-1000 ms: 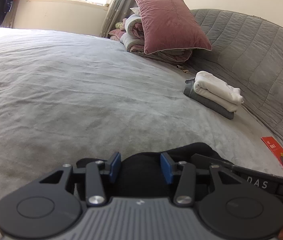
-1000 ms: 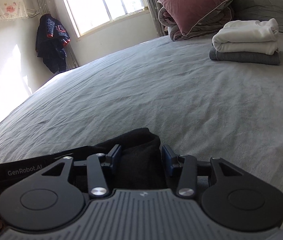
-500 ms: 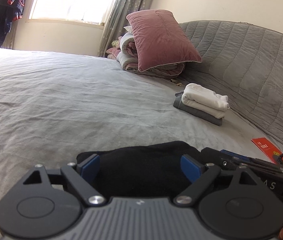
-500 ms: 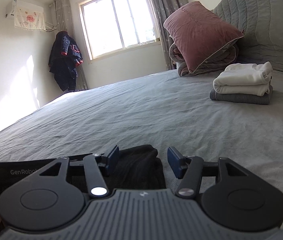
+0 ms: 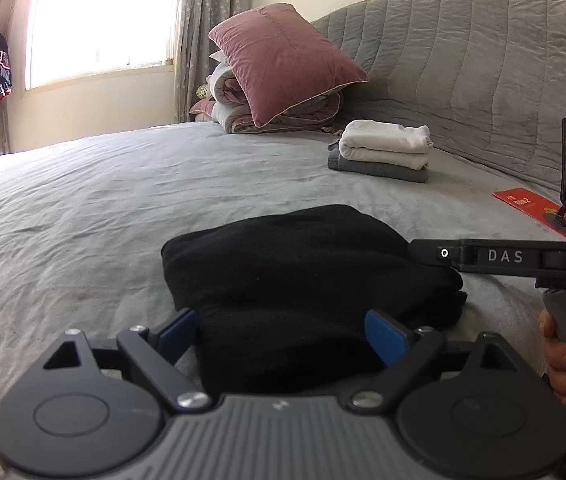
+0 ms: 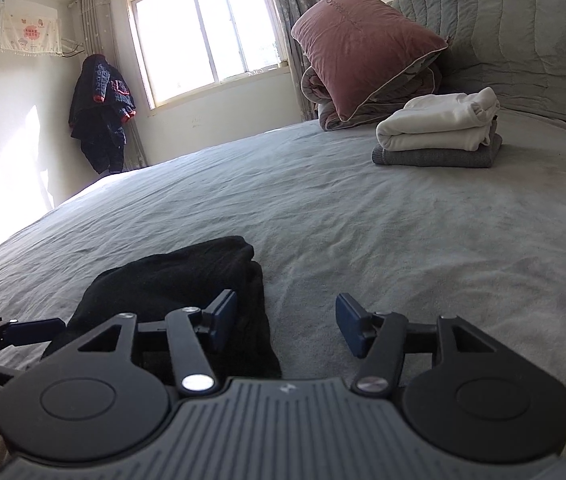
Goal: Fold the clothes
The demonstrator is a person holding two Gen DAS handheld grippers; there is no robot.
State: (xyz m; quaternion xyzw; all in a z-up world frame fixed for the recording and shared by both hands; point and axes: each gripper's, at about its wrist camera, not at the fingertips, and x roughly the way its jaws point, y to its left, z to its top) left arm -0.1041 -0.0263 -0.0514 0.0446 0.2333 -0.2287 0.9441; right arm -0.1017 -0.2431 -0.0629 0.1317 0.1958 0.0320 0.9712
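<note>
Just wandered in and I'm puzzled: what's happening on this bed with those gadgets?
A person is folding clothes on the bed using a handheld claw in each hand. A black garment lies folded in front of them. The left claw has just opened wide and its pads no longer press the cloth; the right claw has been opening too, with only its left pad over the garment's edge. Near the headboard sits a finished stack, a white garment on a grey one.
</note>
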